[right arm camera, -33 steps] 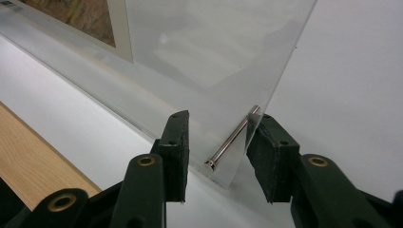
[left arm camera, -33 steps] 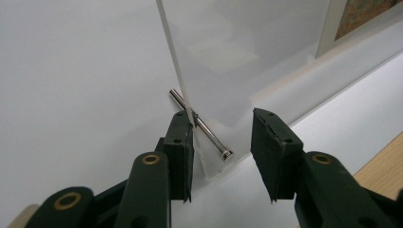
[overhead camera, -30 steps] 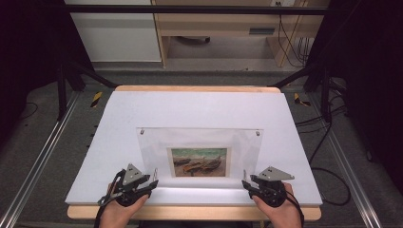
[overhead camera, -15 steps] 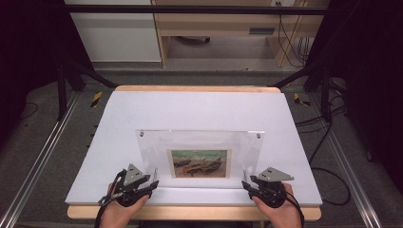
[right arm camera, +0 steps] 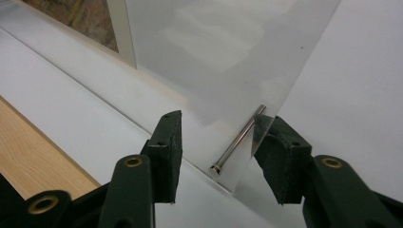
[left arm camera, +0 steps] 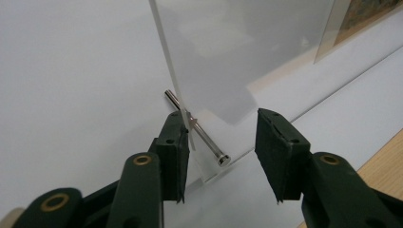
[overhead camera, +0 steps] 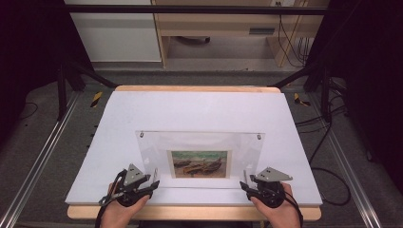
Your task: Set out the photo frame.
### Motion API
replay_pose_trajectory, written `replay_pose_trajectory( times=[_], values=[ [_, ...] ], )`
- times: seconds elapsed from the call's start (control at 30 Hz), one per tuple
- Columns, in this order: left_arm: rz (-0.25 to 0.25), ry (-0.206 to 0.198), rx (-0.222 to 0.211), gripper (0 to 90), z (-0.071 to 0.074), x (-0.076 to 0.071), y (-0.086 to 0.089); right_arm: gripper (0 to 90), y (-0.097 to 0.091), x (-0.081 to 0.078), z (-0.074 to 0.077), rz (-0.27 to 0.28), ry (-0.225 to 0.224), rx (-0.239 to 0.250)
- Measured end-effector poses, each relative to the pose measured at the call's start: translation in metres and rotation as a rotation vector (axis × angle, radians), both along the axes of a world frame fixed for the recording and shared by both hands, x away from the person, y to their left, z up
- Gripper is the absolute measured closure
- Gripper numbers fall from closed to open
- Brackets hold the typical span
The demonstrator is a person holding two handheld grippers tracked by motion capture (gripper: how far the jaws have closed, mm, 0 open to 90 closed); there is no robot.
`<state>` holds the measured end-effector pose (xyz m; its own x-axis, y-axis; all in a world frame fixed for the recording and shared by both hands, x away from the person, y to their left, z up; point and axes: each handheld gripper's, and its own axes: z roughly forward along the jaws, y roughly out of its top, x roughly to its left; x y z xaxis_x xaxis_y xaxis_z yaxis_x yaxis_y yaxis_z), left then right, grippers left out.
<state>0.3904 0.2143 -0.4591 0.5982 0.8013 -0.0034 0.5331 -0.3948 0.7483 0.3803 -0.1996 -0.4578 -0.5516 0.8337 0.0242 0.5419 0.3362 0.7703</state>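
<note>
The left tool (overhead camera: 153, 182) and the right tool (overhead camera: 244, 185), jaws just opening and pressing nothing, each straddle a bottom corner of the clear frame (overhead camera: 199, 142), which stands with its boat picture (overhead camera: 199, 164) on the white bench (overhead camera: 199, 109).

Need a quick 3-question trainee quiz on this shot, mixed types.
1. True or false: the left tool is clamped tight on the metal pin at the corner of the acrylic frame.
2. Pick one: the picture in the frame shows A) boats, B) a portrait, C) a city street.
3. Fill in: the frame stands on a ___ board.

Key: 1 false. Its jaws have just been opening, and the pin sits between them with one pad well clear. 2 A. 3 white.
</note>
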Motion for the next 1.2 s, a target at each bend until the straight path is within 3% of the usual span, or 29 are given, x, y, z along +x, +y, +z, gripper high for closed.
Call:
replay_pose_trajectory(
  times=[0.13,0.37,0.6,0.93,1.2],
  values=[
    [0.005,-0.006,-0.005,50.6,-0.0002,0.0000,-0.0012,48.4,0.0006,0.0004,-0.0003,0.003,-0.007,-0.003],
    [0.008,-0.015,-0.037,37.1,-0.0003,0.0004,-0.0033,39.5,0.0018,0.0010,-0.0001,-0.008,-0.018,-0.003],
    [0.018,-0.024,-0.071,24.2,-0.0003,0.0020,-0.0032,23.0,0.0027,0.0027,0.0010,-0.021,-0.050,-0.001],
    [0.013,-0.091,-0.096,8.0,0.0030,0.0011,-0.0057,10.7,0.0055,0.0047,0.0030,-0.012,-0.106,-0.008],
    [-0.023,-0.153,-0.103,5.3,0.0079,-0.0010,-0.0043,8.7,0.0048,0.0029,0.0054,0.017,-0.135,-0.006]
  ],
)
